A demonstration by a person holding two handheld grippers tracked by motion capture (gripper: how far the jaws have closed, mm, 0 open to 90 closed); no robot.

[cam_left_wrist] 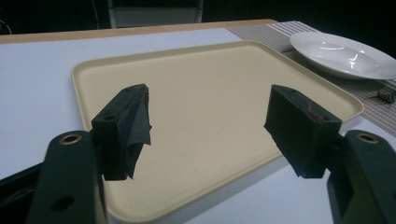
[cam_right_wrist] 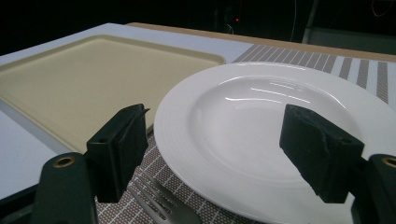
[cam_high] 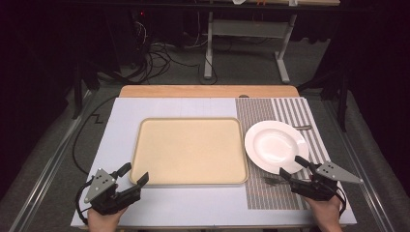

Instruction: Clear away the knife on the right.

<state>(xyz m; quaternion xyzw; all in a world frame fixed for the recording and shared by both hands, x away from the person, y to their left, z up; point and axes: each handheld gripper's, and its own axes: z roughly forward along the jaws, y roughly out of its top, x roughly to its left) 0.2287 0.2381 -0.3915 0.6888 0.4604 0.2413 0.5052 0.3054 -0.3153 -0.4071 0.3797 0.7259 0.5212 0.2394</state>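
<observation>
Leftmost, the left gripper (cam_high: 130,175) sits low at the near-left corner of the beige tray (cam_high: 189,151), jaws spread wide and holding nothing; in the left gripper view the tray's near rim (cam_left_wrist: 196,205) runs between them, so it looks poised at that edge without touching it. Tray is bare and lies flat on the white table cover (cam_high: 121,116). Moving right, the tray's right edge sits just beside a white plate (cam_high: 275,145), which rests on a striped placemat (cam_high: 285,111). A fork (cam_high: 271,181) lies on the mat at the plate's near rim, tines toward the tray (handle runs under the right gripper, mostly hidden). Rightmost, the right gripper (cam_high: 292,166) hovers over the plate's near edge, jaws also wide apart and empty; the right gripper view shows the plate rim (cam_right_wrist: 187,158) between them and the fork tines (cam_right_wrist: 156,198) just below. Risks, as a judgement: closing on the glossy plate rim could let it slip or tip, since the pads bite only a thin sloped lip. A low approach may nudge the fork. Plate and tray are close enough that a sideways drag could knock them together.
</observation>
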